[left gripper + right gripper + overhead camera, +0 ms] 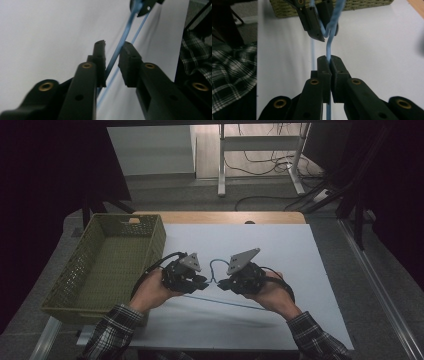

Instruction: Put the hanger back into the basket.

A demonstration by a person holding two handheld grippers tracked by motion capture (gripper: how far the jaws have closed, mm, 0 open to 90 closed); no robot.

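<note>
Two hand-held claws met over the middle of the desk, which was covered by a white sheet, with a strip of bare wood showing along the far edge. A thin blue cable ran between them: a small loop arched up between the two tips, and a long strand lay on the sheet toward the near edge.

In the right gripper view, the right claw had its jaws pressed together on the blue cable, which rose out of the pinch toward the left claw ahead. In the left gripper view, the left claw's jaws stood apart with a clear gap; the cable passed through that gap, and contact with either pad could not be judged.

A green woven basket sat at the left edge of the desk, just beside the left hand. Plaid sleeves came in from the near edge.
</note>
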